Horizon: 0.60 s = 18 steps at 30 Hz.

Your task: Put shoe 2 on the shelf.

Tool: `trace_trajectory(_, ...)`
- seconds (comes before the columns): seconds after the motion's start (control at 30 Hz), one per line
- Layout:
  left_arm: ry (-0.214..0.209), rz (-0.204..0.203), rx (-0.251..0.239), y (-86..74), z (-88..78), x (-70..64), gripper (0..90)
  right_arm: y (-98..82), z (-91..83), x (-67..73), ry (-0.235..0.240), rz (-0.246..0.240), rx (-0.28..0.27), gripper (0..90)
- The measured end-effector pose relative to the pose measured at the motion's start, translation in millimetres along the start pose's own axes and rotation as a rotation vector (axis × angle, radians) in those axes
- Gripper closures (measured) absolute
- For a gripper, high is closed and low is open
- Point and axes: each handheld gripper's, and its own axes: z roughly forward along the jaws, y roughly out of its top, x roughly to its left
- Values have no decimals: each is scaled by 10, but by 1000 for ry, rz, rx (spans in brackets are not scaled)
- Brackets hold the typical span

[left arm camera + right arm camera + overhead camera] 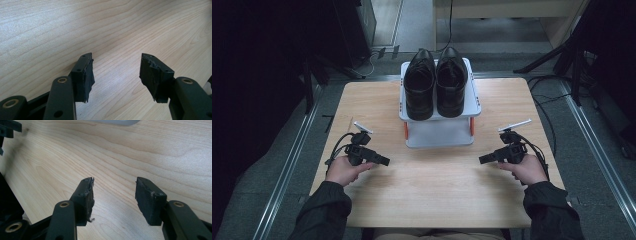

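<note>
A pair of black leather shoes [434, 82] stands side by side on the top shelf of a small grey two-tier rack [439, 132] at the far middle of the wooden table [437, 190]. My left gripper [384, 161] rests low over the table at the left, pointing right toward the middle. The right gripper [483, 159] mirrors it at the right, pointing left. In the left gripper view my left gripper [116, 71] has its jaws wide apart over bare wood. In the right gripper view my right gripper [114, 196] is open too, with nothing between the pads.
The rack's lower shelf faces me, with orange posts [405, 131] at its corners. A grey edge of the rack [112, 122] shows at the top of the right gripper view. Cables [547, 107] and tripod legs [557, 55] lie on the floor beyond the table's right side.
</note>
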Motion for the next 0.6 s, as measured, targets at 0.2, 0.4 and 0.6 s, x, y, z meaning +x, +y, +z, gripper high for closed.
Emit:
trace_trajectory(0.2, 0, 18, -21, 11, -8, -29, 432, 0, 33, 0, 0, 2, 14, 490)
trace_trajectory(0.4, 5, 40, -7, 15, 11, -50, 426, -2, 59, -2, 3, -4, 24, 485)
trace_trajectory(0.6, 9, 54, 10, 35, 77, -102, 413, -1, 85, 3, 3, -7, 36, 482)
